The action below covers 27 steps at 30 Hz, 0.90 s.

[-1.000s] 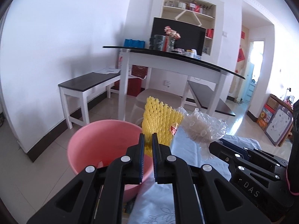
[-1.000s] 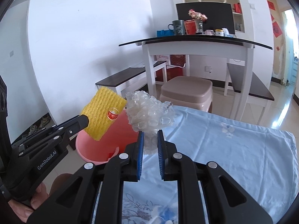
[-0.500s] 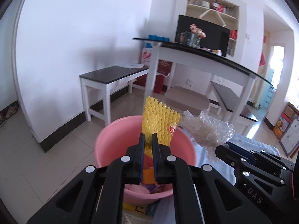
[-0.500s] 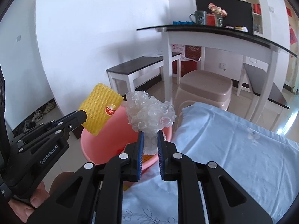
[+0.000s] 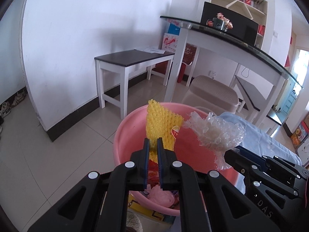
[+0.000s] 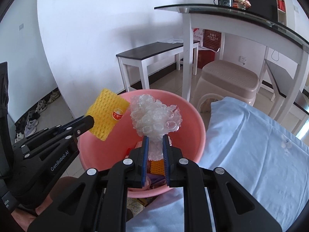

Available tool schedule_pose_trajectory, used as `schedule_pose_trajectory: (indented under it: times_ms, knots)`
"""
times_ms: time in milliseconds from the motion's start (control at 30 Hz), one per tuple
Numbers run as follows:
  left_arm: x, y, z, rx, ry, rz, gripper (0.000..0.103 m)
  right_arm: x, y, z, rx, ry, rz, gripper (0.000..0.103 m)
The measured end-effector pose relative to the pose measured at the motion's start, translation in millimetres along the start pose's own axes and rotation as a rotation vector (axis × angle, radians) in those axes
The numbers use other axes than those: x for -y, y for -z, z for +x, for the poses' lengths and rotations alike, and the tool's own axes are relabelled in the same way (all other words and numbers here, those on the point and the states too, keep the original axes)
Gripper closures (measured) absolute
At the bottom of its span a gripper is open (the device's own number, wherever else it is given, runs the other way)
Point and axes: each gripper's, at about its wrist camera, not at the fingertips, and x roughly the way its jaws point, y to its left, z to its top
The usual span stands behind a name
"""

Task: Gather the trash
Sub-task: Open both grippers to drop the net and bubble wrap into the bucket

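My left gripper (image 5: 152, 142) is shut on a yellow foam fruit net (image 5: 162, 127) with a red sticker and holds it upright above the pink basin (image 5: 123, 135). It also shows in the right wrist view (image 6: 105, 114). My right gripper (image 6: 155, 141) is shut on a crumpled wad of clear bubble wrap (image 6: 154, 119), also above the pink basin (image 6: 195, 135). The bubble wrap shows in the left wrist view (image 5: 218, 133) right of the net. Several pieces of trash (image 5: 161, 195) lie in the basin bottom.
A light blue cloth (image 6: 256, 150) covers the surface right of the basin. A beige plastic stool (image 6: 229, 79), a white table with a dark glass top (image 6: 222, 11) and a dark-topped bench (image 6: 154, 52) stand behind. Shoes (image 6: 36, 114) lie along the wall at the left.
Both grippers have moved forward and tilted down with their loads, from beside the basin to right over it. Both stay shut on what they hold.
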Motion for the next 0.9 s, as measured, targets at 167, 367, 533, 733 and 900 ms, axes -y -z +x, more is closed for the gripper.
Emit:
schedule_pose_trajectory:
  times_ms: [167,367,533,733,900]
  knots:
    - [0,3,11,-0.023,-0.011,-0.004,0.095,-1,0,14,-0.036,-0.013,0.003,0.088]
    - [-1,3,23,-0.042,-0.020,-0.007,0.095,-1,4,24,-0.063,-0.026,0.006,0.084]
    - [-2,3,22,-0.041,-0.018,-0.017,0.076,1,3,21,-0.049,-0.033,0.000,0.075]
    - [2,0,12,-0.013,-0.002,-0.004,0.057,1,4,12,-0.035,-0.041,0.000,0.075]
    - [8,-1,1,0.010,0.013,0.012,0.051,2,4,-2,-0.016,-0.041,-0.007,0.066]
